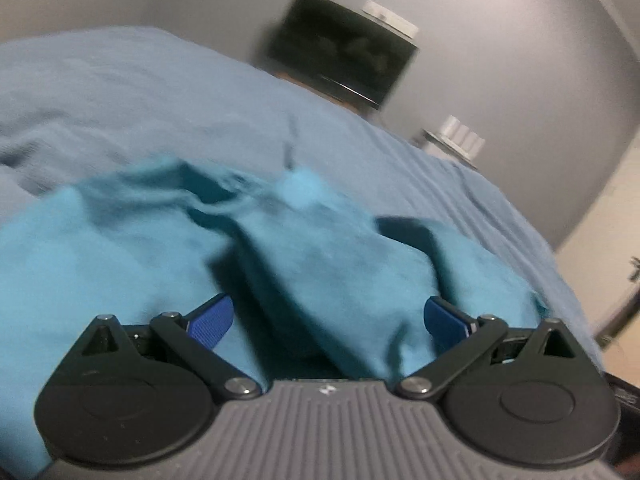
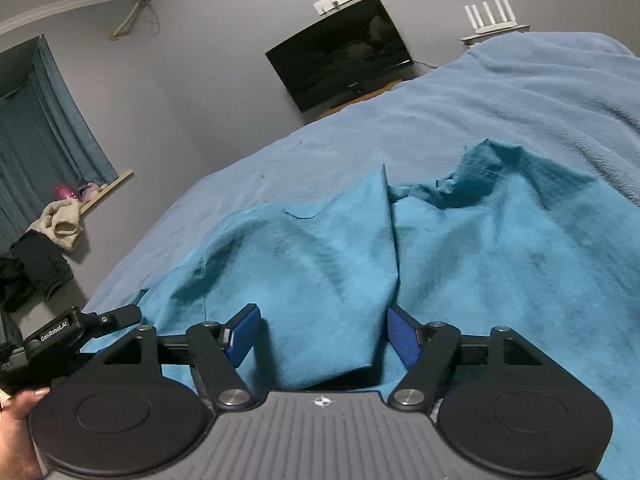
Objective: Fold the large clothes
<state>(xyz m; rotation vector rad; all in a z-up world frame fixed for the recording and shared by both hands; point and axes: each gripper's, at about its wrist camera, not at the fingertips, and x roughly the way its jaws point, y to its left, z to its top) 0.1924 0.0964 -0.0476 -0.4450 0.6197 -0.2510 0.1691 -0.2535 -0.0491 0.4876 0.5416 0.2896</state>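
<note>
Two grippers, both with jaws apart. Right gripper [image 2: 322, 338]: blue pads spread wide, a raised fold of the teal garment [image 2: 320, 264] lying between them, neither pad pressing on it. Left gripper [image 1: 328, 326]: pads likewise spread over a ridge of the same garment [image 1: 132, 248] — the left view is blurred. Garment lies rumpled on the blue bedspread [image 2: 500, 108], one pointed corner standing up. Beyond the bed — a dark television [image 2: 340, 54] on the grey wall and a white router [image 2: 492, 16]. A hand [image 2: 16, 432] shows at the lower left of the right view.
</note>
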